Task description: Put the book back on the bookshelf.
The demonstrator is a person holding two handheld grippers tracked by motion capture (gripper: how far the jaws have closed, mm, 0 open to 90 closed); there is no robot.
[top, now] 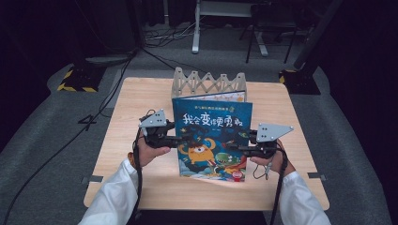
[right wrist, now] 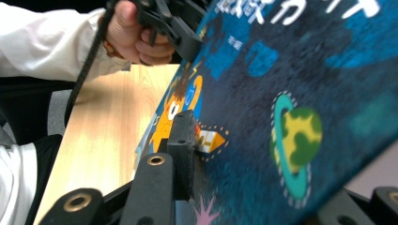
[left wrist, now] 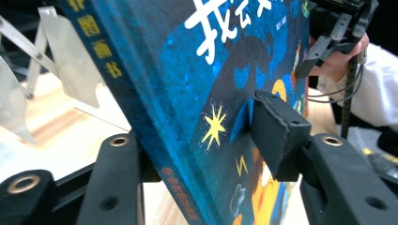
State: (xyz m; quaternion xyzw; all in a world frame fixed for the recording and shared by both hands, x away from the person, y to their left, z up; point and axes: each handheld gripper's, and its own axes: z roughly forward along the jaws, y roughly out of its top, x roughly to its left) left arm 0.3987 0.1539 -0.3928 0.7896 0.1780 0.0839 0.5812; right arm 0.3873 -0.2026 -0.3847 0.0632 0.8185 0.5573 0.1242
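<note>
Hardcover picture book (top: 212,138), glossy dark blue, stands tilted mid-table before a pale zigzag rack (top: 209,84), clamped at its side edges by left gripper (top: 180,140) and right gripper (top: 237,149); wooden table (top: 136,98), grey floor (top: 42,136).

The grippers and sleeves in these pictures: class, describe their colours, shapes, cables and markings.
Both the left gripper and the right gripper are black, each topped by a grey three-cornered plate. The jaws are black bars with brass-ringed holes and ribbed black pads. A black cable trails from each gripper. The person wears white sleeves.
</note>
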